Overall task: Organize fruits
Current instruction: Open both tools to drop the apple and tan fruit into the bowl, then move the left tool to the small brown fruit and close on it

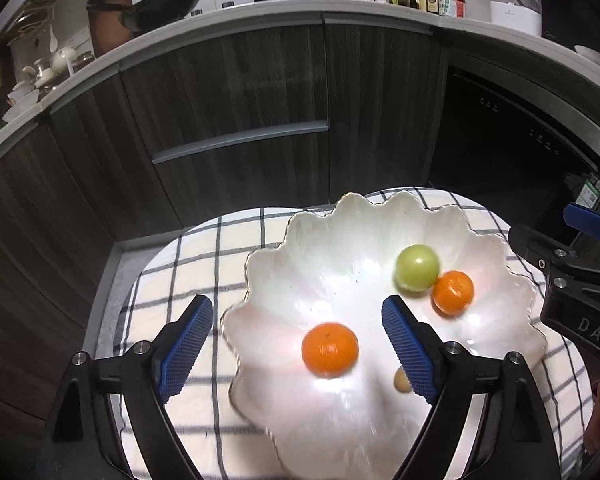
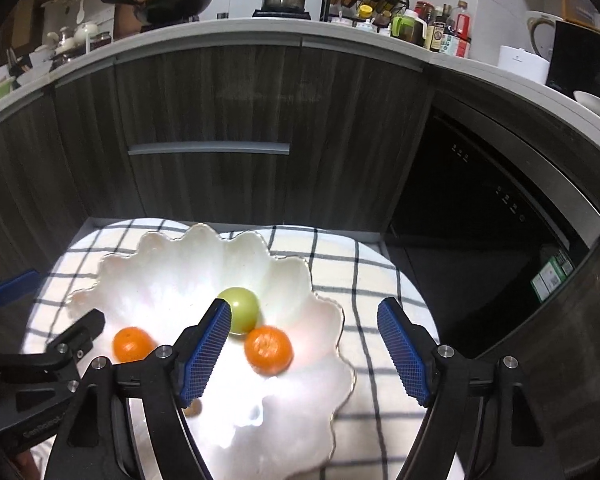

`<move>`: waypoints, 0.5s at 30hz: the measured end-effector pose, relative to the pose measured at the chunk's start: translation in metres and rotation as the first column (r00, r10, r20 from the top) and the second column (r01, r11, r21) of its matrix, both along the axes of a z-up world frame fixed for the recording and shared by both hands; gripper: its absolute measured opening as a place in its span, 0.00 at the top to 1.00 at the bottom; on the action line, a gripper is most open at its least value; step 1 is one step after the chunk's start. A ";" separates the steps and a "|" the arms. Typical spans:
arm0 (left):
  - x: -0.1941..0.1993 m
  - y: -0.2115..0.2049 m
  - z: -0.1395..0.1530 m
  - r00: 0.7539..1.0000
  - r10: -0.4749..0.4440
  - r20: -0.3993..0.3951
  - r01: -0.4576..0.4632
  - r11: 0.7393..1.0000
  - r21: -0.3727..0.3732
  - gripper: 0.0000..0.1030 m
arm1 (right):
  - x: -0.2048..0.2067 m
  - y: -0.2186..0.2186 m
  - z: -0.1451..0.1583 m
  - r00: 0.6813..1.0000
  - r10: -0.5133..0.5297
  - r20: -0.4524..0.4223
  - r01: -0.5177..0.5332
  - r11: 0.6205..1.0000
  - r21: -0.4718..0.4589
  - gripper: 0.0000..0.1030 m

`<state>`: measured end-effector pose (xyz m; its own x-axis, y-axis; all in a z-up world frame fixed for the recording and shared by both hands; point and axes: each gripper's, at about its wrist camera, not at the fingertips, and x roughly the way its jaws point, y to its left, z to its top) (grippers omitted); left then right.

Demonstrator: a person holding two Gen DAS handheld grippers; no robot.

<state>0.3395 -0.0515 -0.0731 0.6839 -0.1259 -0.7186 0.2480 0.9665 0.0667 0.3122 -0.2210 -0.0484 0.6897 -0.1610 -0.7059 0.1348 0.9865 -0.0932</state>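
Note:
A white shell-shaped bowl rests on a checked cloth. In it lie two oranges and a green fruit. My left gripper is open above the bowl, the near orange lying below the gap, untouched. The green fruit touches the second orange. A small brown fruit is half hidden by my right-hand finger. My right gripper is open too, over the bowl's right side; the second orange and green fruit lie below its left pad.
Dark wood cabinets with a drawer handle stand just beyond the cloth. A black appliance front is at the right. The counter above carries a wok, a pot, bottles and a kettle. The left gripper shows at the right wrist view's left edge.

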 end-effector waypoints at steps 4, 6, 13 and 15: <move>-0.025 0.009 0.006 0.999 0.037 0.015 -0.037 0.999 -0.006 0.14 | -0.025 0.007 0.007 1.000 -0.004 0.027 0.004 1.000 0.016 0.26; -0.036 0.014 0.008 0.999 0.053 0.012 -0.053 0.998 -0.018 0.14 | -0.038 0.011 0.010 0.999 -0.008 0.036 0.007 1.000 0.030 0.26; -0.076 0.020 0.015 0.997 0.065 0.033 -0.064 0.998 -0.027 0.14 | -0.070 0.010 0.011 0.999 -0.038 0.028 0.035 0.995 0.095 0.26; -0.085 0.022 0.015 0.997 0.070 0.031 -0.069 0.997 -0.032 0.14 | -0.079 0.010 0.012 0.999 -0.042 0.030 0.039 0.995 0.095 0.26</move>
<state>0.2542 -0.0294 -0.0583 0.7147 -0.0991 -0.6924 0.1784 0.9830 0.0434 0.2334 -0.2109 -0.0364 0.7062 -0.1231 -0.6973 0.1767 0.9842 0.0053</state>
